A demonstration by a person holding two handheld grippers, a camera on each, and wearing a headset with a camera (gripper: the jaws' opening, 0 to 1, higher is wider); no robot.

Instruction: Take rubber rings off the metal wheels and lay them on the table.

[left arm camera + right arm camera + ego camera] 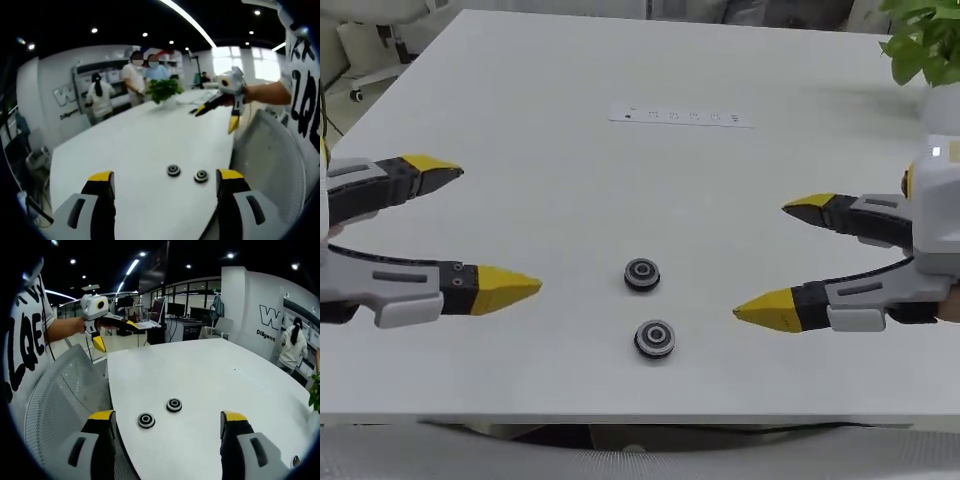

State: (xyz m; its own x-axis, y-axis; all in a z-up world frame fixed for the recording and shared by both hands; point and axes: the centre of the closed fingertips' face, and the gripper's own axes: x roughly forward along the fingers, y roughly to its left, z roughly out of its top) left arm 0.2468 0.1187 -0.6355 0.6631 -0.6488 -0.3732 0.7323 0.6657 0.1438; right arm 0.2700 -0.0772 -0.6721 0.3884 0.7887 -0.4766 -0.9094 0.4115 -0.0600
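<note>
Head view looks down on a white table [520,100] where two small metal wheels lie flat near its front edge, one just behind the other without touching: the far metal wheel [642,274] and the near metal wheel [655,339]. Each is a silvery hub with a dark rubber ring [638,341] seated around its rim. The left gripper [500,230] reaches in from the left and the right gripper [760,260] from the right. Both are held above the tabletop, clear of the wheels, with their yellow-tipped jaws spread wide and nothing between them. The wheels lie in the gap between the two grippers. Farther back on the table lies a flat white power strip [682,116], and the leaves of a potted plant [923,40] show at the far right corner. In the left gripper view the two wheels sit ahead on the table, framed by that gripper's own parted jaws, and the right gripper is held in a hand beyond them, jaws apart; several people [142,75] stand by the far wall. In the right gripper view the wheels rest side by side close to the table's edge, next to a grey mesh chair back [65,390], and the left gripper is held up beyond them, its jaws likewise apart.
</note>
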